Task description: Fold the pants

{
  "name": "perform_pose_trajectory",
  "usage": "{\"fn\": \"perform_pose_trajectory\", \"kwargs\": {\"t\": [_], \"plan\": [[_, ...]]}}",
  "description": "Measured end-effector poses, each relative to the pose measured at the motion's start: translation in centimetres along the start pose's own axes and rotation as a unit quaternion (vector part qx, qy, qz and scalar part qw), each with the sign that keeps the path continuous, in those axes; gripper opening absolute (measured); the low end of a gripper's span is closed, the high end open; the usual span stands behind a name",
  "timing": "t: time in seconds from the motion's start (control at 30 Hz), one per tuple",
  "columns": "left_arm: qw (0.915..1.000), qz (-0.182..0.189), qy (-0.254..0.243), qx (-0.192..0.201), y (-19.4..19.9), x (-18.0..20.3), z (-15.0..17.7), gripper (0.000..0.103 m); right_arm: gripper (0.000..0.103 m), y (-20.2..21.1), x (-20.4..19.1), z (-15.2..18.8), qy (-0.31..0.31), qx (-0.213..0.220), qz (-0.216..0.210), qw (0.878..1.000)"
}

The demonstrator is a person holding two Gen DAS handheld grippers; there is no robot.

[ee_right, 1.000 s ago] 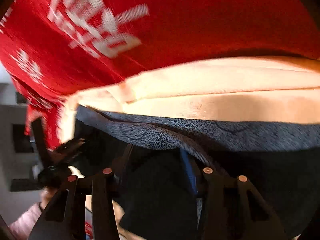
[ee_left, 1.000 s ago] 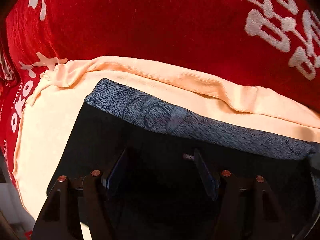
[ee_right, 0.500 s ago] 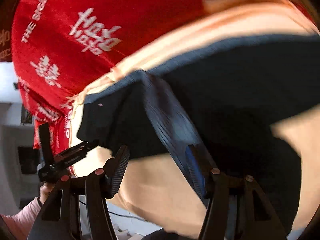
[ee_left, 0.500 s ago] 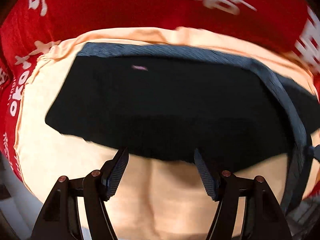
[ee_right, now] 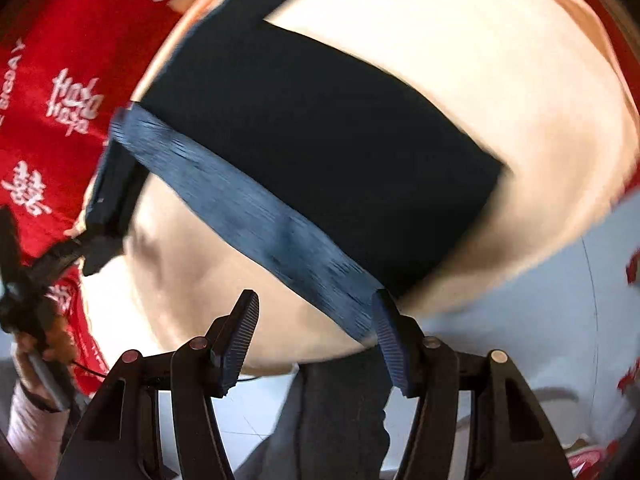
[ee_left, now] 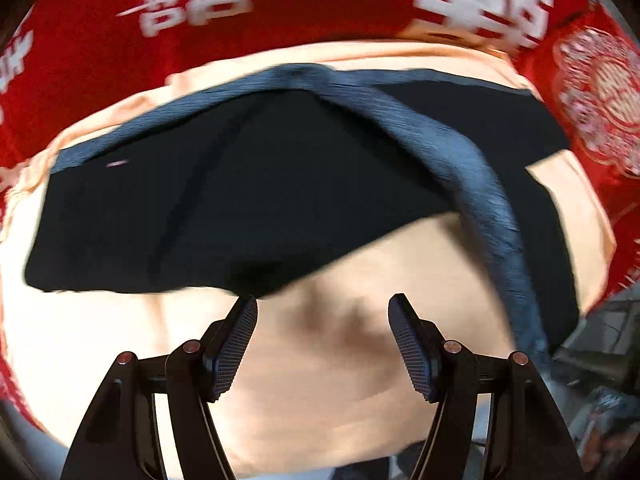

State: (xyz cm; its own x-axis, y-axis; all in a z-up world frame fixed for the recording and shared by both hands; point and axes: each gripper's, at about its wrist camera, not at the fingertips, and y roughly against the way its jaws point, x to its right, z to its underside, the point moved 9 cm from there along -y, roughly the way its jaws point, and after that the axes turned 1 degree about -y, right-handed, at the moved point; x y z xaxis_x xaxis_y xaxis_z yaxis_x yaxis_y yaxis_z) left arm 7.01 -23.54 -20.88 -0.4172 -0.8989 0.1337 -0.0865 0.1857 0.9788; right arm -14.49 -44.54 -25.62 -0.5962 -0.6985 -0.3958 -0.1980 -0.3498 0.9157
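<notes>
We see the black pants [ee_left: 248, 200] lying folded on a peach cloth [ee_left: 320, 380] over a red printed cover [ee_left: 340, 12], filling the left wrist view from nine to two o'clock, their grey waistband [ee_left: 480, 184] trailing toward four o'clock. Our left gripper [ee_left: 322, 344] stands wide apart with nothing between its fingers, only bare peach cloth below. Our right gripper [ee_right: 314, 334] has just been opening and is wide too, the waistband [ee_right: 248, 208] running from ten o'clock down to its right finger [ee_right: 390, 340], though we cannot tell whether they touch.
</notes>
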Motion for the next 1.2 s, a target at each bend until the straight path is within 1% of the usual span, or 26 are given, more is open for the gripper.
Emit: {"fn": "perform_pose_trajectory", "kwargs": {"t": [0.03, 0.1, 0.17, 0.23, 0.27, 0.3, 0.37, 0.47, 0.53, 0.6, 0.63, 0.67, 0.7, 0.73, 0.77, 0.8, 0.83, 0.87, 0.9, 0.93, 1.0, 1.03, 1.07, 1.13, 1.2], "plan": [[0.9999, 0.011, -0.008, 0.001, -0.1, 1.6, 0.0, 0.069, 0.062, -0.5, 1.1, 0.8, -0.009, -0.001, 0.0, 1.0], [0.9995, 0.022, -0.023, -0.001, -0.9, 3.6, 0.0, 0.069, 0.062, -1.4, 2.1, 1.6, -0.016, -0.006, -0.005, 1.0], [0.9987, 0.033, -0.038, -0.006, -1.9, 6.4, -0.2, 0.069, 0.062, -2.1, 2.2, 1.8, -0.013, -0.004, -0.021, 1.0], [0.998, 0.044, -0.044, -0.012, -2.8, 8.8, -0.3, 0.069, 0.062, -2.5, 2.1, 1.7, -0.005, -0.004, -0.029, 1.0], [0.9975, 0.05, -0.046, -0.018, -3.7, 10.1, -0.4, 0.069, 0.062, -2.6, 2.0, 1.6, -0.001, -0.004, -0.042, 0.999], [0.9974, 0.051, -0.046, -0.023, -4.2, 10.8, -0.5, 0.069, 0.062, -2.5, 1.8, 1.5, 0.003, -0.002, -0.05, 0.999], [0.9971, 0.056, -0.042, -0.032, -5.6, 12.2, -0.8, 0.069, 0.056, -2.1, 1.4, 1.1, 0.016, 0.003, -0.067, 0.998], [0.9966, 0.068, -0.03, -0.036, -6.5, 13.5, -0.8, 0.069, 0.056, -1.4, 0.8, 1.1, 0.024, 0.004, -0.097, 0.995], [0.9958, 0.076, -0.022, -0.045, -7.2, 14.3, -0.9, 0.069, 0.056, -1.5, 0.8, 1.3, 0.026, -0.003, -0.105, 0.994], [0.9961, 0.074, -0.025, -0.041, -7.4, 15.1, -1.2, 0.069, 0.05, -2.1, 1.2, 1.6, 0.021, -0.011, -0.108, 0.994], [0.9959, 0.077, -0.027, -0.038, -7.4, 15.4, -1.3, 0.069, 0.044, -2.4, 1.4, 1.6, 0.011, -0.018, -0.113, 0.993], [0.9954, 0.083, -0.026, -0.039, -7.5, 15.7, -1.4, 0.068, 0.033, -2.7, 1.3, 1.8, 0.004, -0.025, -0.117, 0.993], [0.9947, 0.091, -0.022, -0.043, -7.6, 16.1, -1.5, 0.062, 0.023, -2.8, 1.1, 1.9, -0.001, -0.034, -0.12, 0.992], [0.9941, 0.097, -0.02, -0.044, -7.6, 16.4, -1.6, 0.037, 0.006, -2.8, 1.0, 1.8, 0.0, -0.043, -0.12, 0.992], [0.9936, 0.099, -0.018, -0.052, -7.7, 16.6, -1.6, 0.022, 0.006, -2.5, 0.8, 1.7, 0.003, -0.048, -0.12, 0.992], [0.9936, 0.099, -0.014, -0.053, -7.7, 16.7, -1.8, 0.021, 0.006, -2.1, 0.5, 1.5, 0.004, -0.049, -0.124, 0.991], [0.9932, 0.103, -0.006, -0.054, -7.4, 16.7, -2.0, 0.011, 0.005, -0.9, -0.2, 0.8, 0.007, -0.045, -0.135, 0.99], [0.9923, 0.112, 0.003, -0.053, -7.0, 16.9, -2.5, 0.008, 0.005, 0.0, -0.5, 0.1, 0.012, -0.039, -0.14, 0.989], [0.9911, 0.123, 0.013, -0.05, -6.3, 17.1, -3.1, 0.008, 0.005, 1.5, -1.2, -1.0, 0.023, -0.029, -0.146, 0.989], [0.9904, 0.13, 0.018, -0.043, -5.5, 17.3, -3.8, 0.008, 0.003, 2.4, -1.6, -1.8, 0.029, -0.022, -0.151, 0.988], [0.9908, 0.132, 0.015, -0.024, -3.8, 17.9, -5.6, 0.008, 0.003, 5.3, -2.8, -4.6, 0.046, 0.0, -0.165, 0.985], [0.9909, 0.133, 0.013, -0.015, -3.1, 18.2, -6.5, 0.008, 0.003, 6.6, -3.4, -6.2, 0.055, 0.009, -0.17, 0.984], [0.9904, 0.137, 0.011, -0.005, -2.2, 18.5, -8.0, 0.008, 0.003, 8.2, -4.2, -8.5, 0.068, 0.021, -0.172, 0.983], [0.9902, 0.139, 0.012, 0.008, -1.4, 18.7, -10.2, 0.008, 0.003, 10.0, -5.0, -11.7, 0.084, 0.036, -0.173, 0.981], [0.991, 0.132, 0.009, 0.024, -0.5, 18.3, -13.0, 0.008, 0.003, 11.9, -5.9, -15.9, 0.103, 0.055, -0.17, 0.978]]}}
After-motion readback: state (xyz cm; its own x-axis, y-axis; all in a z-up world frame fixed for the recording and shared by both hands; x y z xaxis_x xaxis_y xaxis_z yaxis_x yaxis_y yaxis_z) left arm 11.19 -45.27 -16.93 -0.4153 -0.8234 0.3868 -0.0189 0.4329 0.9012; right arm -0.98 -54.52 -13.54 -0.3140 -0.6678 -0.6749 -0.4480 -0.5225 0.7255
